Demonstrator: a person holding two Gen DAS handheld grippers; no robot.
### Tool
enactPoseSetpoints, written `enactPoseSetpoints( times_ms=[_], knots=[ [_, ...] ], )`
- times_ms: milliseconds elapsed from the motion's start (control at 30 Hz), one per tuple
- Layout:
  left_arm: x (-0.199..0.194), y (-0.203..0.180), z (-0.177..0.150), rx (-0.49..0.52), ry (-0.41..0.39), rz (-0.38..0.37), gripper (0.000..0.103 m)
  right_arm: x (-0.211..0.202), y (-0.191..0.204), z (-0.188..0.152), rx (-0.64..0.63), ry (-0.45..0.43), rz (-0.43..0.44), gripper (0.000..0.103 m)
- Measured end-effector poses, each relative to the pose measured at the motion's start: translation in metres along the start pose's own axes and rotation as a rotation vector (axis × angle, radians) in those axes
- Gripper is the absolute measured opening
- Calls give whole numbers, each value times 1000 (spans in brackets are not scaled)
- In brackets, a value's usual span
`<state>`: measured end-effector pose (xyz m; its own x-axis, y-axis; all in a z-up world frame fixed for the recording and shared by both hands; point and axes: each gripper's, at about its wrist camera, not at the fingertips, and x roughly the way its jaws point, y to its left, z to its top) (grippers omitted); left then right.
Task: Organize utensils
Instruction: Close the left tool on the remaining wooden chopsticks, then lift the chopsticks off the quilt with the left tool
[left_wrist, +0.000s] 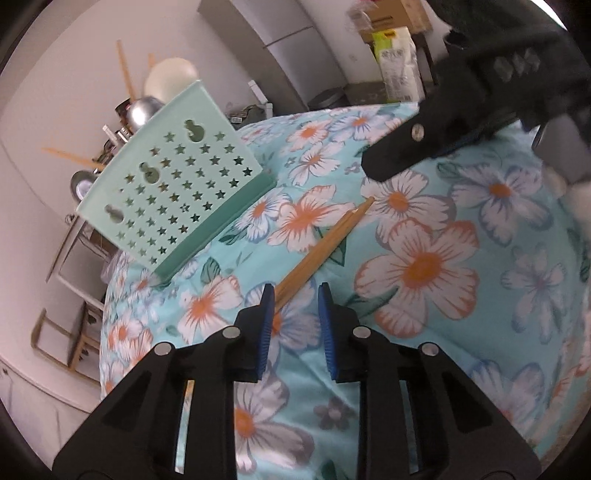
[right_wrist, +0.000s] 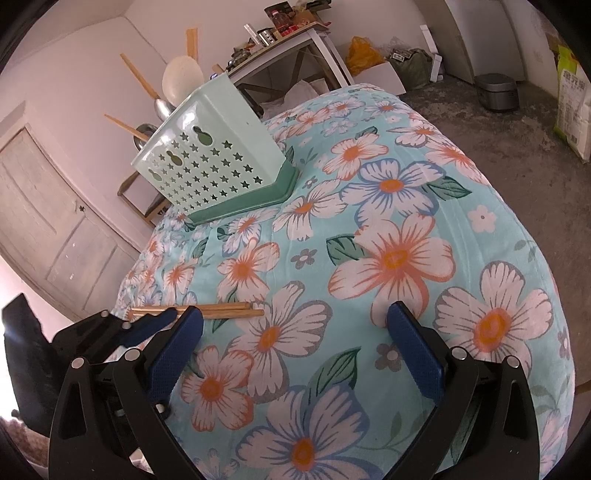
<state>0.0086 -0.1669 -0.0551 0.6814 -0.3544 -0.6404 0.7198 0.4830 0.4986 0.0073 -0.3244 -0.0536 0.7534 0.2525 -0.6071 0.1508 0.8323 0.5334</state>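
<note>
Left wrist view shows a pair of wooden chopsticks (left_wrist: 325, 245) lying side by side on the flowered cloth (left_wrist: 480, 295), their near ends running in toward the left gripper (left_wrist: 295, 295). Its two blue pads stand a narrow gap apart, and the chopstick ends lie close against the inner face of one pad; whether that pad touches them cannot be told, and the other pad stands clear of the wood, so the claw is not yet clenched on anything. From the right wrist view the same gripper (right_wrist: 168, 319) sits over one end of the chopsticks (right_wrist: 221, 310), low against the cloth.

The step in hand looks like the pick-up of the chopsticks. The next move calls for both sticks to be centred between the pads before the squeeze, since one could slip free or roll on the soft cloth.

The right gripper (right_wrist: 295, 332) hangs released, wide apart and empty, just beside the chopsticks' far end. Beyond them stands the green utensil holder (right_wrist: 218, 162) with star holes, already carrying wooden handles and a ladle, the likely place for the chopsticks.
</note>
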Motion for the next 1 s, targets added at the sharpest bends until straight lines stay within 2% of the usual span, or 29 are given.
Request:
enactPoseSetpoints(
  times_ms=[333, 433, 500, 600, 733, 900, 967, 1000],
  knots=[
    [10, -11, 6, 133, -25, 20, 12, 1, -3, 1, 22, -4, 23, 98],
    [6, -16, 4, 167, -42, 15, 0, 0, -3, 1, 22, -4, 22, 98],
    [3, -21, 4, 191, -38, -11, 0, 0, -3, 1, 23, -4, 23, 98],
    [-4, -28, 0, 222, -37, -9, 0, 0, -3, 1, 24, -5, 25, 97],
    [-11, -24, -3, 193, -32, -16, 0, -1, -4, 2, 34, 0, 30, 97],
    [-13, -19, 1, 173, -59, 9, 7, -11, -16, 11, 139, -2, 90, 97],
    [-9, -21, 5, 202, -71, 14, 17, -14, -19, 13, 154, -2, 97, 97],
    [-7, -23, 6, 222, -74, 15, 19, -15, -20, 14, 159, -2, 99, 97]
  ],
)
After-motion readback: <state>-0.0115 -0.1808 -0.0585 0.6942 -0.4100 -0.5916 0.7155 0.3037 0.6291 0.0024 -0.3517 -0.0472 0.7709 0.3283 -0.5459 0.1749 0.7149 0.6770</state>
